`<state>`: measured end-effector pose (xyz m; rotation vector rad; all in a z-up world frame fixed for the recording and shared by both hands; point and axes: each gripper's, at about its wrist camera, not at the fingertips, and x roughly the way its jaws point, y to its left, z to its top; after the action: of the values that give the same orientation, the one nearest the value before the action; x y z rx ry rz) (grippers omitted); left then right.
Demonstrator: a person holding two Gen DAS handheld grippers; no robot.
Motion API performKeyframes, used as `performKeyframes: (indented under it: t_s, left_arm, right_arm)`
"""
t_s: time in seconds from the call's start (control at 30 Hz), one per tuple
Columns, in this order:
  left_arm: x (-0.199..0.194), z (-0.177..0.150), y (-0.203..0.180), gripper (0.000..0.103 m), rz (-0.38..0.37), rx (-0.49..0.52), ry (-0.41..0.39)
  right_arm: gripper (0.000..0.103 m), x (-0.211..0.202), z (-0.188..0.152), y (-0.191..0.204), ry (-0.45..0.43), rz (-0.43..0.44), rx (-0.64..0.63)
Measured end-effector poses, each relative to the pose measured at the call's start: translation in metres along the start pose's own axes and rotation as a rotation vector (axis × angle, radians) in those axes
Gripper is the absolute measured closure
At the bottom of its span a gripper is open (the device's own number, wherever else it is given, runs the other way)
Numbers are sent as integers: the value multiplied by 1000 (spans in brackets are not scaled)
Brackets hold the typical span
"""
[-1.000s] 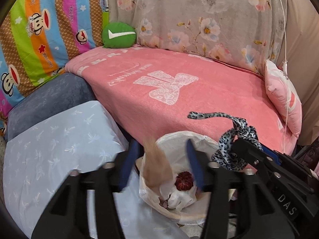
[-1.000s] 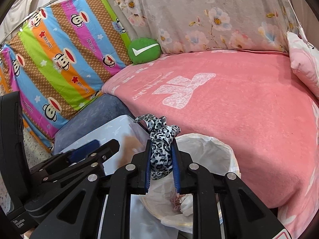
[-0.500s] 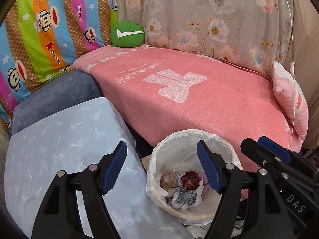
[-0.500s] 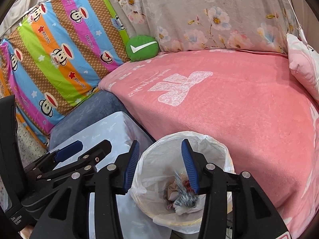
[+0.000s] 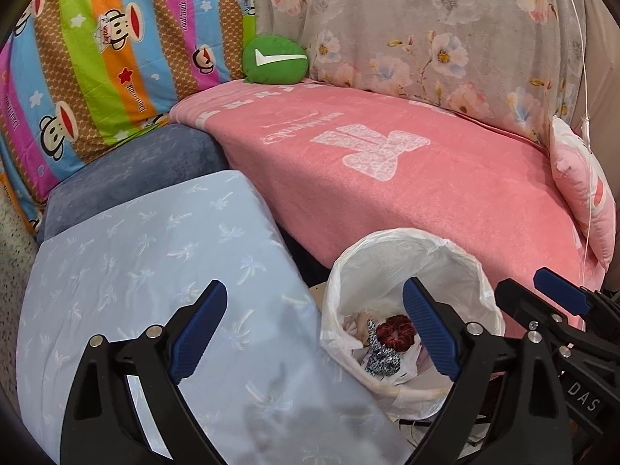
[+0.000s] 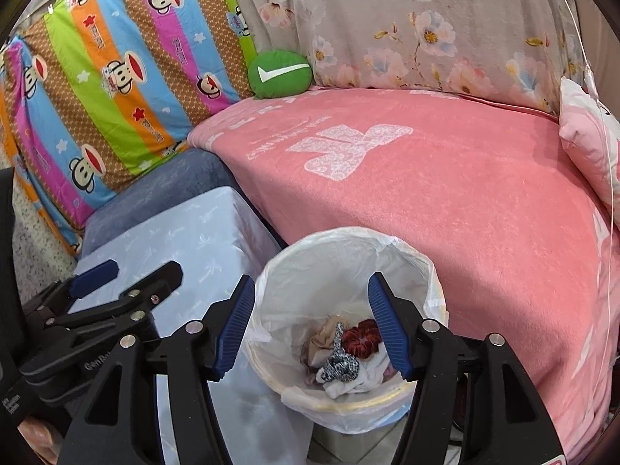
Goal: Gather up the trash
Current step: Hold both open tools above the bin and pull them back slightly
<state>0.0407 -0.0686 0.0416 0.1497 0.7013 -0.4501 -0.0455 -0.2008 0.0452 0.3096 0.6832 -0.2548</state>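
A small bin lined with a white plastic bag (image 5: 391,248) (image 6: 341,240) stands at the foot of the pink bed. Inside lie a leopard-print cloth strip (image 5: 381,358) (image 6: 341,364), a dark red scrunchie (image 5: 395,335) (image 6: 360,339), a beige scrap (image 6: 323,335) and white crumpled bits. My left gripper (image 5: 316,327) hovers left of the bin, its jaws opening wide with nothing between them. My right gripper (image 6: 312,325) hangs over the bin's mouth, its jaws also opening and empty. Each gripper shows at the edge of the other's view.
A pink blanket (image 5: 407,178) covers the bed behind the bin. A pale blue cushion (image 5: 155,271) and a dark blue one (image 5: 128,178) lie to the left. A striped monkey-print quilt (image 5: 97,58), a green round pillow (image 5: 276,61), a floral cover (image 5: 445,27) and a pink pillow (image 5: 585,193) line the back.
The right gripper let go of the leopard-print strip, which now lies in the bin. The beige scrap fell from the left gripper into the bin. Both jaws spread wider and both grippers sank a little.
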Motion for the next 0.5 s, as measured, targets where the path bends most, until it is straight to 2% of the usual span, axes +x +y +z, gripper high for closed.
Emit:
performKeyframes:
  t_s: [0.1, 0.23, 0.5]
  left_arm:
    - [-1, -8, 5, 14, 16, -13, 11]
    - [-1, -19, 9, 13, 33, -30, 30]
    - [-3, -34, 11, 10, 69, -28, 47]
  right_arm:
    - [41, -2, -8, -1, 6, -12, -1]
    - [32, -5, -17, -2, 11, -41, -5]
    - [29, -3, -32, -1, 41, -55, -5]
